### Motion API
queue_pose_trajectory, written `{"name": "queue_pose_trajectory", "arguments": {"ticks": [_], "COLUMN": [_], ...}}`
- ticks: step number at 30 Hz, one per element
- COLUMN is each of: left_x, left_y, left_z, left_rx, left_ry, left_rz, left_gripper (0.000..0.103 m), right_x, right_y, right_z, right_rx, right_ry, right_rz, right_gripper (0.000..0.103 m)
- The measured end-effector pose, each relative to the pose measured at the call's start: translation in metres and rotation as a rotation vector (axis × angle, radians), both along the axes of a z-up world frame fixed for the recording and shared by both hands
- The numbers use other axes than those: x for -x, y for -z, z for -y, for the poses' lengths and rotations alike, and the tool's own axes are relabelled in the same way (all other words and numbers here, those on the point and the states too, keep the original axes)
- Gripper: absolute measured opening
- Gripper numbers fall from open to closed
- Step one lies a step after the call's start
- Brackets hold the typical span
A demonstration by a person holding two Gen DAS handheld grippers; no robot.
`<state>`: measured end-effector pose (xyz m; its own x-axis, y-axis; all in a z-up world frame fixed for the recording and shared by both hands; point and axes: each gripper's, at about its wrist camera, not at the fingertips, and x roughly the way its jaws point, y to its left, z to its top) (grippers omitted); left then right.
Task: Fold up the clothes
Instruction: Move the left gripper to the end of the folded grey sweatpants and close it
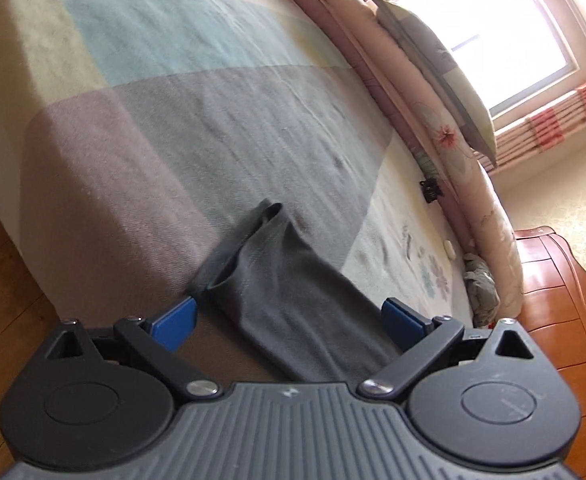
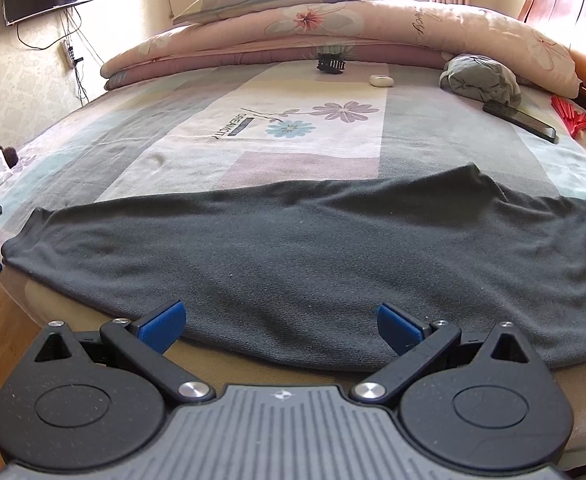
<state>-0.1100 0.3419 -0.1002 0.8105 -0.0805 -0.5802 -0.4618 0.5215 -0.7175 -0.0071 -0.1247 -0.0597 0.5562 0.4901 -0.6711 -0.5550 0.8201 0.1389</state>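
From the left wrist view, the left tool [image 1: 289, 318] hangs released, blue pads spread wide, over the near edge of the bed [image 1: 141, 128] with its pastel patchwork sheet; a narrow, tube-like end of the dark grey knit garment [image 1: 281, 280] lies between the pads, rumpled at its far tip

From the right wrist view, the right tool [image 2: 281, 322] is likewise spread, gripping nothing, above the garment [image 2: 313, 256], which stretches left to right along the bed's [image 2: 301, 120] near edge, mostly flat with soft wrinkles

Both wrist cams sit low at the bed [image 2: 325, 160] edge, close in, sharing the dark garment [image 1: 293, 304] [image 2: 313, 264].
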Motion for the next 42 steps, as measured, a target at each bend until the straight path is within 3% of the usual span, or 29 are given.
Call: {"name": "queue_pose_trajectory", "arguments": {"ticks": [7, 11, 15, 21, 30, 36, 42], "left_x": [-0.002, 0.002, -0.001, -0.001, -0.009, -0.017, -0.035], "left_y": [0.005, 0.003, -0.003, 0.014, 0.017, 0.020, 0.019], "left_z": [-0.005, -0.006, -0.003, -0.005, -0.001, 0.018, 0.008], "left_rx": [0.008, 0.039, 0.015, 0.038, 0.078, 0.015, -0.002], "left_ry": [-0.001, -0.022, 0.002, -0.001, 0.022, 0.118, 0.112], "left_rz": [0.027, 0.090, 0.144, 0.126, 0.199, 0.182, 0.182], "left_gripper": [0.099, 0.099, 0.099, 0.099, 0.100, 0.100, 0.100], "right_x": [0.004, 0.004, 0.004, 0.004, 0.006, 0.007, 0.011], "right_y": [-0.001, -0.001, 0.001, 0.003, 0.004, 0.001, 0.002], "right_z": [0.000, 0.001, 0.000, 0.000, -0.003, -0.002, -0.007], "right_rx": [0.007, 0.002, 0.007, 0.014, 0.026, 0.027, 0.053], "right_ry": [-0.013, -0.008, -0.008, -0.006, -0.014, -0.016, -0.033], "right_rz": [0.021, 0.018, 0.016, 0.014, 0.017, 0.027, 0.043], "right_gripper": [0.103, 0.103, 0.103, 0.103, 0.103, 0.103, 0.103]}}
